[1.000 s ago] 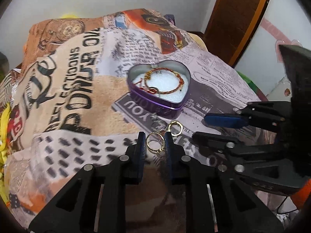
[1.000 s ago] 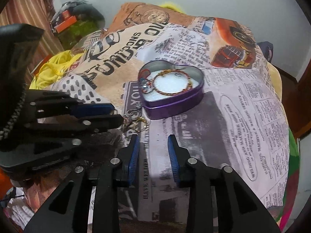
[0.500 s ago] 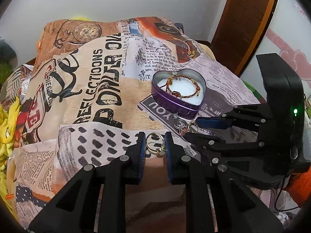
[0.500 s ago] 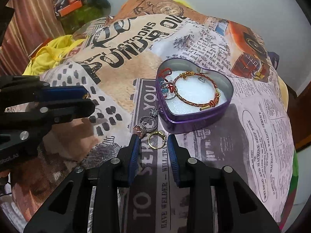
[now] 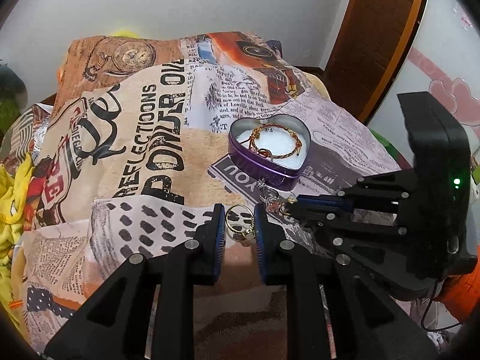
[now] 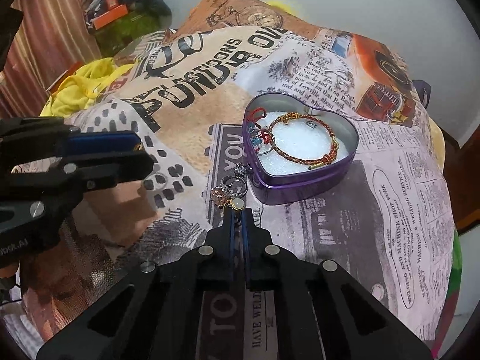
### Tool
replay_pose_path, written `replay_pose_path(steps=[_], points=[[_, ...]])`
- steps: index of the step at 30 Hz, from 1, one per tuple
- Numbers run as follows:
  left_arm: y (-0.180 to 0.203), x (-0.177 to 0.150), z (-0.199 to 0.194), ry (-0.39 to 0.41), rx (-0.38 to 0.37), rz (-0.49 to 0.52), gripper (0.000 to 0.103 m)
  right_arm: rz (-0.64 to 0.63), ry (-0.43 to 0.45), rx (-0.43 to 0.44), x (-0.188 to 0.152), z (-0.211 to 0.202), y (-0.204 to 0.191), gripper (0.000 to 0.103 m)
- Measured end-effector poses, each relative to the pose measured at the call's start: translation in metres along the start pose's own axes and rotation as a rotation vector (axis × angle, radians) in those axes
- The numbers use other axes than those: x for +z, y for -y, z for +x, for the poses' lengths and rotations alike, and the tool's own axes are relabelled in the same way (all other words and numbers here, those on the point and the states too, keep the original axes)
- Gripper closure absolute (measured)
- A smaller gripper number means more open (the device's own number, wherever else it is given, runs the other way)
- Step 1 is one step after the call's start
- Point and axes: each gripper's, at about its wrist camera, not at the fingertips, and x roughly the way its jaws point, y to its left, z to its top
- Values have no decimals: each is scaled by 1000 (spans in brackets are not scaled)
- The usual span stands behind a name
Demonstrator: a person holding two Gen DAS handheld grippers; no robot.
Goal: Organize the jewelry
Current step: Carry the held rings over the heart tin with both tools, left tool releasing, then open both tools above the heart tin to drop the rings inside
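Note:
A purple heart-shaped tin [image 5: 264, 166] [image 6: 303, 187] sits open on the printed blanket, holding a red and gold braided bracelet [image 6: 303, 141] and small charms. My left gripper [image 5: 239, 223] is shut on a gold ring [image 5: 239, 225], held above the blanket left of the tin. My right gripper [image 6: 238, 220] is shut on a gold ring with a pale stone [image 6: 235, 205], just in front of the tin. A silver ring with a pink stone [image 6: 229, 190] and a small silver piece [image 6: 240, 168] lie beside it against the tin's near wall.
The blanket [image 5: 144, 138] covers a raised mound that slopes off on all sides. Yellow cloth [image 6: 81, 90] lies at the left edge. A wooden door [image 5: 375, 30] stands at the back right. Each gripper shows in the other's view, close together.
My right gripper has moved forward to the loose rings by the tin and closed on the pale-stone ring. My left gripper has lifted back with its gold ring.

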Motion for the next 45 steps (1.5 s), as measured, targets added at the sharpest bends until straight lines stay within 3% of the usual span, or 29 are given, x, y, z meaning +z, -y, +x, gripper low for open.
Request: replay_pose_path(steps=[29,37,45], points=[[26,51,7,68,-4,38,85,112,217,-27,19,-58,43,99],[28,67,23,63,-17,43,85,131,236,-36,29,-53,56,99],[27,77,43,36,-31,47,85,140,193,-17,35,-32,65,99]])
